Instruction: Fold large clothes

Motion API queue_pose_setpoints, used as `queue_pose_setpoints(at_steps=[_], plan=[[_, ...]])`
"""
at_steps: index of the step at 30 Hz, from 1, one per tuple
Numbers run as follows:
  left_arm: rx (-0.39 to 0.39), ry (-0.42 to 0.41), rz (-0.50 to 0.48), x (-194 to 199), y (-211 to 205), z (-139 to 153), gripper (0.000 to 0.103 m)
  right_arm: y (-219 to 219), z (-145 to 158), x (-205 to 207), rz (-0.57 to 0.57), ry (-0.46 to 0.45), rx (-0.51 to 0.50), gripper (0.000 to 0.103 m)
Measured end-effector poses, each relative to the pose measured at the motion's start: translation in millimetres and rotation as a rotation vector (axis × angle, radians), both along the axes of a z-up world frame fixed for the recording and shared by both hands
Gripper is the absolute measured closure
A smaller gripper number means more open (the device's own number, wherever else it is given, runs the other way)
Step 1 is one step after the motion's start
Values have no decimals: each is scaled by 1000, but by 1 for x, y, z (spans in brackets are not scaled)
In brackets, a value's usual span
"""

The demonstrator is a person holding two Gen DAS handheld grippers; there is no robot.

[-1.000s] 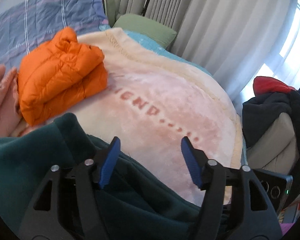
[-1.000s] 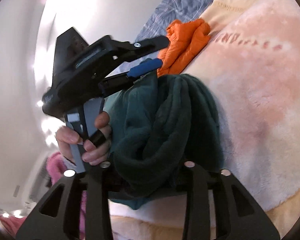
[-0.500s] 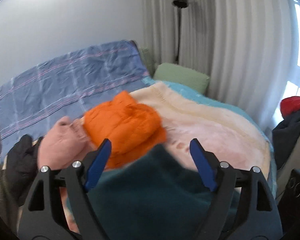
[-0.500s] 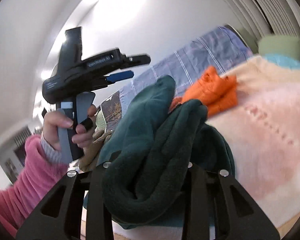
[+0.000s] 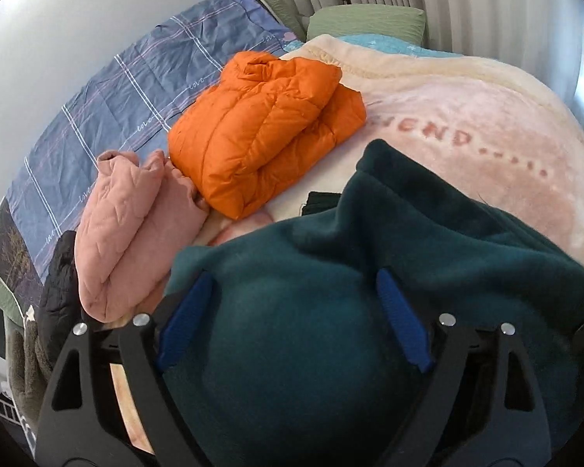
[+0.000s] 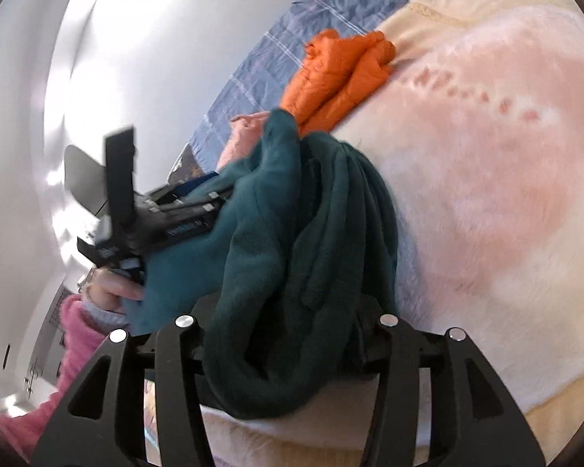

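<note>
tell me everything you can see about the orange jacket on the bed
The orange jacket is a quilted puffer with a shiny, nylon-looking shell, folded into a thick bundle with its layers stacked. It lies flat on the cream and pink blanket, beside the blue checked sheet. Its near corner touches the folded pink garment. No tongs touch it.

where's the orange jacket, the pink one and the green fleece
orange jacket (image 5: 264, 124), left wrist view, middle of its folded top
pink jacket (image 5: 132, 229), left wrist view, quilted front
green fleece (image 6: 292, 272), right wrist view, bunched middle folds
</note>
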State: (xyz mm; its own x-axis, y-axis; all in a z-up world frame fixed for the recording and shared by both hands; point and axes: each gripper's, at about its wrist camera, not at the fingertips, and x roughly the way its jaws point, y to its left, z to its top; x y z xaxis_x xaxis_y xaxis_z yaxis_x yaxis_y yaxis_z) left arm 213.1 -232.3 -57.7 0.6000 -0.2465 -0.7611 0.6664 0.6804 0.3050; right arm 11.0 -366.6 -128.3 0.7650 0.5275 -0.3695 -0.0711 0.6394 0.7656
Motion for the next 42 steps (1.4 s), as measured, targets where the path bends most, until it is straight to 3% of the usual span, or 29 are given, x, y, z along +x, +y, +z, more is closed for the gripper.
queue_pose_setpoints(at_steps=[3, 5, 8, 11, 15, 19, 20, 21, 22, 24, 25, 28, 31, 35, 37, 38, 42], plan=[[-15, -6, 5, 1, 3, -1, 15, -5, 13, 15, 84, 11, 31, 47], [-32, -23, 10, -2, 6, -1, 15, -13, 8, 32, 126, 58, 136, 41], [-116, -68, 24, -12, 26, 5, 15, -33, -4, 50, 138, 134, 258, 41], [-164, -79, 30, -17, 41, 7, 15, -48, 4, 54, 50, 117, 163, 41], [-151, -67, 27, -12, 36, 7, 15, -44, 2, 97, 134, 150, 169, 41], [-132, -116, 39, -19, 33, 9, 15, -31, 5, 144, 193, 160, 159, 41], [-132, -128, 46, -21, 34, 10, 15, -29, 7, 151, 197, 161, 160, 48], [-133, -146, 61, -23, 35, 11, 15, -25, 10, 159, 196, 153, 152, 67], [-130, -164, 86, -25, 37, 12, 15, -24, 17, 163, 192, 130, 137, 73], [-135, -180, 123, -26, 40, 17, 13, -18, 49, 157, 150, 2, -9, 101], [-141, -175, 129, -26, 41, 20, 10, -17, 55, 155, 138, -29, -38, 103], [-142, -130, 109, -18, 34, 24, 8, -15, 58, 163, 94, -34, -160, 103], [-11, -88, 92, -2, 6, 6, 8, -17, 43, 165, 67, 36, -272, 103], [30, -41, 95, 8, -2, 1, 7, -20, 47, 148, 75, 13, -313, 101], [7, -65, 100, 2, 4, 2, 7, -19, 48, 142, 82, 17, -309, 75], [-8, -83, 107, -3, 8, 3, 7, -19, 45, 138, 96, 31, -307, 57], [-49, -132, 130, -16, 19, 9, 7, -7, 26, 136, 182, 112, -326, 56]])
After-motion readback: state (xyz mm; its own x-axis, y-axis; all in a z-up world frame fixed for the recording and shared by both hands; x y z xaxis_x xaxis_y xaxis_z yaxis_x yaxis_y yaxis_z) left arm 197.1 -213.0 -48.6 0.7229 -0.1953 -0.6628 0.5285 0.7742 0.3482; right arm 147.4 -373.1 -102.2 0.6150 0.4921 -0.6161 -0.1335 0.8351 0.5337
